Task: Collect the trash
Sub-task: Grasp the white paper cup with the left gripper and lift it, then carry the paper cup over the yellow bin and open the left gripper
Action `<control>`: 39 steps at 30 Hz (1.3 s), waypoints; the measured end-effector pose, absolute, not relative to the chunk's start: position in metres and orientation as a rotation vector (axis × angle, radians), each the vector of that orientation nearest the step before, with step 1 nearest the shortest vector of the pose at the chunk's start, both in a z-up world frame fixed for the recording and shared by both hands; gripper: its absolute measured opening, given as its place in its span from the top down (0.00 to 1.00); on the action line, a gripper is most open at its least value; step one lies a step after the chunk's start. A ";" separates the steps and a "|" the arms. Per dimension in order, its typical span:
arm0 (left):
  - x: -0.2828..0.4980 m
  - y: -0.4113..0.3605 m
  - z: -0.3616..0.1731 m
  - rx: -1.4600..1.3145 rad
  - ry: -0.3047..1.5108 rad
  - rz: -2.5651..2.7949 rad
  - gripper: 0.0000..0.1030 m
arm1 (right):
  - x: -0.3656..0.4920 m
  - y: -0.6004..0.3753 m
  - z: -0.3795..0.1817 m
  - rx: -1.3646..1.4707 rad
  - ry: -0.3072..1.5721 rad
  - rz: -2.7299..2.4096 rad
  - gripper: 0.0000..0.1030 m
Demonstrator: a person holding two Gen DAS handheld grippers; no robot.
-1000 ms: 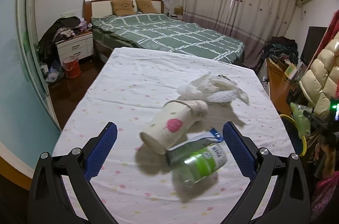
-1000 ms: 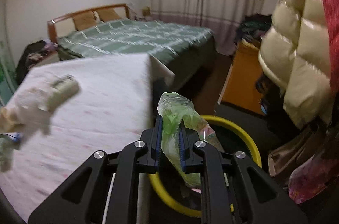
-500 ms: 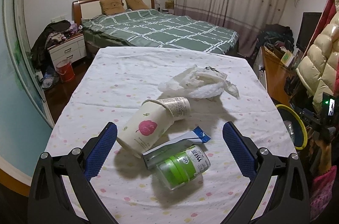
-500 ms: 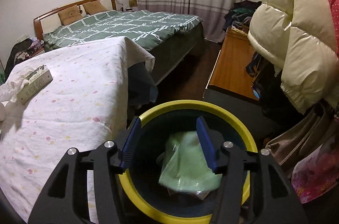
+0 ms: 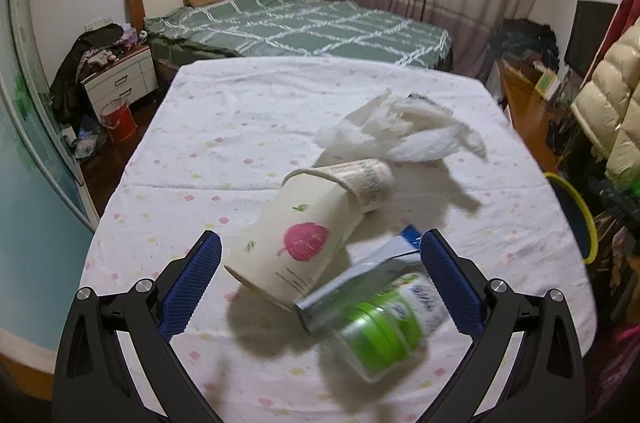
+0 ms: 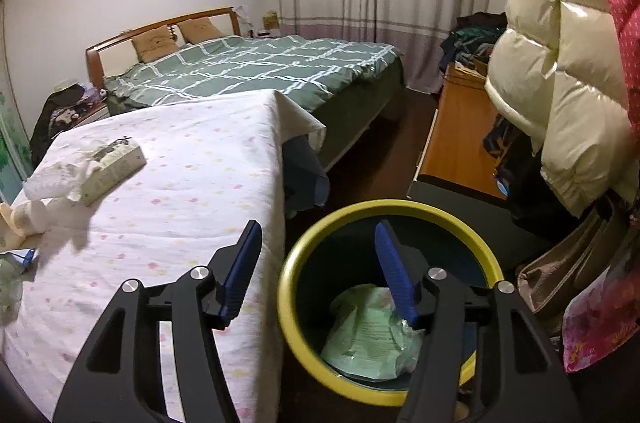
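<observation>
Green bag [image 6: 372,339] in bin [image 6: 296,263], coat [image 6: 560,71] beside

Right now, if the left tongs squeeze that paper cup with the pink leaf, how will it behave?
The cup lies on its side, so a nudge would likely roll it. Thin paper walls probably buckle under a hard squeeze. It looks empty, so probably light.

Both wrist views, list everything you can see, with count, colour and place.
paper cup: one, cream with pink print, on its side on the table
small cup: one, white, tucked into the paper cup's mouth
green-lidded container: one, on its side, near edge
wrapper: one, silver-blue, on the container
crumpled bag: one, white, mid-table
box: one, pale, beside the bag
bin: one, yellow-rimmed, beside the table
green bag: one, inside the bin
left gripper: open, nothing held
right gripper: jaws opening, empty, above the bin
</observation>
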State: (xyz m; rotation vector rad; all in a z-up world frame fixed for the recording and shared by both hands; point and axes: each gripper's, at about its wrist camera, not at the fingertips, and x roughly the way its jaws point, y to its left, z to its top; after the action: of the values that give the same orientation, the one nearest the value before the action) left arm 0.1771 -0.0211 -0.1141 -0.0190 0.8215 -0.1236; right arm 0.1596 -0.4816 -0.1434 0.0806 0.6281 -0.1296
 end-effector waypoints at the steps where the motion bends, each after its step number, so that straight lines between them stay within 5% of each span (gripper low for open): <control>1: 0.183 -0.020 -0.117 -0.014 0.834 -0.134 0.05 | 0.160 -0.480 -0.143 0.081 0.626 -0.126 0.45; 12: 0.227 -0.010 -0.139 0.040 0.923 -0.201 0.06 | 0.166 -0.469 -0.149 0.079 0.661 -0.102 0.45; 27: 0.247 -0.006 -0.166 0.079 1.043 -0.265 0.34 | 0.176 -0.454 -0.158 0.073 0.697 -0.053 0.45; 39: 0.216 0.035 -0.134 -0.003 0.945 -0.169 0.37 | 0.171 -0.454 -0.155 0.099 0.682 -0.043 0.45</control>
State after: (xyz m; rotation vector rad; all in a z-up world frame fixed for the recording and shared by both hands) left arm 0.2163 0.0351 -0.1343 -0.0035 0.9452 -0.1695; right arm 0.1706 -0.4544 -0.1546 0.0993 0.6819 -0.0433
